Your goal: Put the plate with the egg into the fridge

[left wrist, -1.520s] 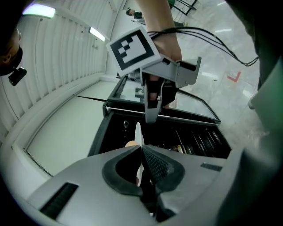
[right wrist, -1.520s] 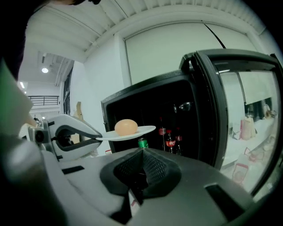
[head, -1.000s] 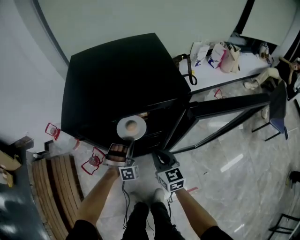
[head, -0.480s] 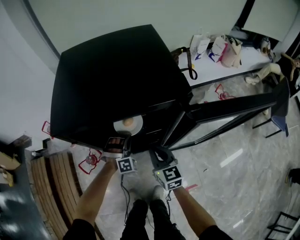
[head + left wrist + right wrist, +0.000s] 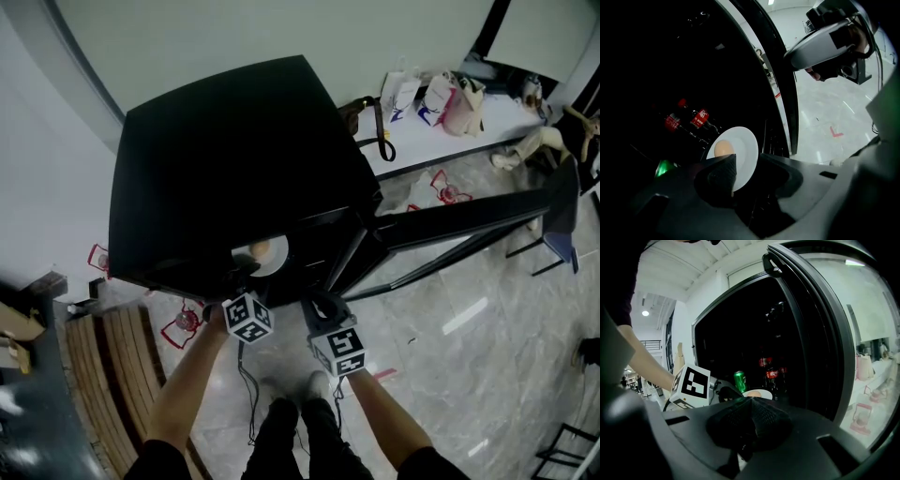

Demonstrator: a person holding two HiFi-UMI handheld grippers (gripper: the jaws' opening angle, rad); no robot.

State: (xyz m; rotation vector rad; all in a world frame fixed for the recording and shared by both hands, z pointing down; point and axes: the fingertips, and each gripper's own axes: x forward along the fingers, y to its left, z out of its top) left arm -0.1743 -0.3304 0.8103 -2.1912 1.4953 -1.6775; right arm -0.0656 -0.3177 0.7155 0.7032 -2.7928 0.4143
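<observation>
A white plate (image 5: pixel 743 152) with a brown egg (image 5: pixel 723 149) on it lies inside the dark fridge (image 5: pixel 225 159), near its front edge. In the head view the plate (image 5: pixel 267 255) shows half under the fridge's top. My left gripper (image 5: pixel 747 161) points down at it. Its jaws have just been opening and now stand apart, with the plate's near rim between them and no pad pressing on it. My right gripper (image 5: pixel 750 400) hangs shut and empty just right of the left one, in front of the fridge opening.
The fridge door (image 5: pixel 469 211) stands swung open to the right. Cola bottles (image 5: pixel 701 117) and a green can (image 5: pixel 739 380) stand deeper on the shelf. A wooden bench (image 5: pixel 103 375) is at the left, red lanterns (image 5: pixel 183 323) on the floor, bags (image 5: pixel 441 103) on a far table.
The plate has gone from in front of the fridge down into it. The left gripper has rolled and sunk, and its jaws have come apart off the plate. The right gripper has stayed put.
</observation>
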